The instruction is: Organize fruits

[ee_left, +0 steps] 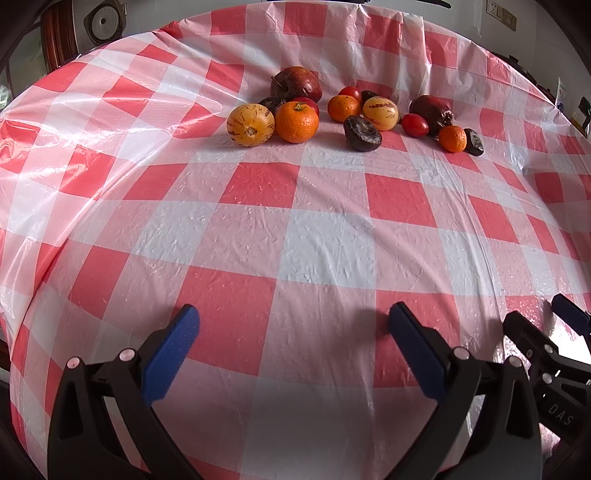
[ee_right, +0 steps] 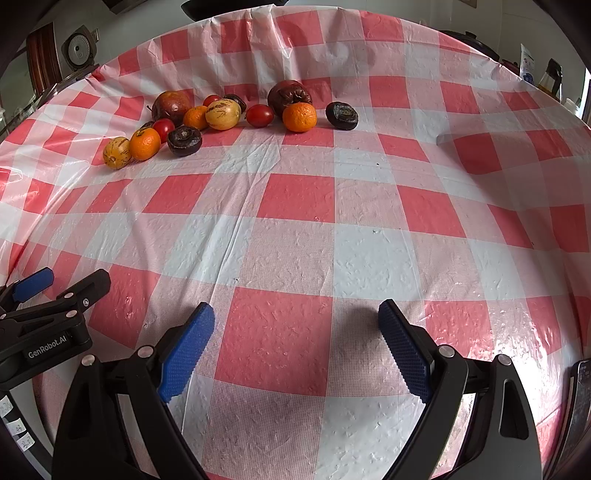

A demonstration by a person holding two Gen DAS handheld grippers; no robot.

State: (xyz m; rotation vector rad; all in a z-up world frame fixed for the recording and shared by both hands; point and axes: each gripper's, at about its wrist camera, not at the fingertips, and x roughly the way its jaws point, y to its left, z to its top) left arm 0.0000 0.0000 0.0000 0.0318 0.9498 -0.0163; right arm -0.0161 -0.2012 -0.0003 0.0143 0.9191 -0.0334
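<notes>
A cluster of fruit lies far back on the checked tablecloth (ee_left: pixel 295 240). It holds a striped yellow melon (ee_left: pixel 250 124), an orange (ee_left: pixel 296 122), a dark red apple (ee_left: pixel 295 84), a dark purple fruit (ee_left: pixel 362 133), small red tomatoes (ee_left: pixel 414 124) and a small orange (ee_left: pixel 452 138). In the right wrist view the same fruit sits upper left: striped melon (ee_right: pixel 116 152), orange (ee_right: pixel 299 117), dark fruit (ee_right: pixel 341 115). My left gripper (ee_left: pixel 293 321) is open and empty, well short of the fruit. My right gripper (ee_right: pixel 296 317) is open and empty too.
The red-and-white cloth (ee_right: pixel 295 229) covers the whole table and is wrinkled at the back. The right gripper shows at the left wrist view's right edge (ee_left: pixel 546 343); the left gripper at the right wrist view's left edge (ee_right: pixel 55 299). A round appliance (ee_left: pixel 105 20) stands beyond the table.
</notes>
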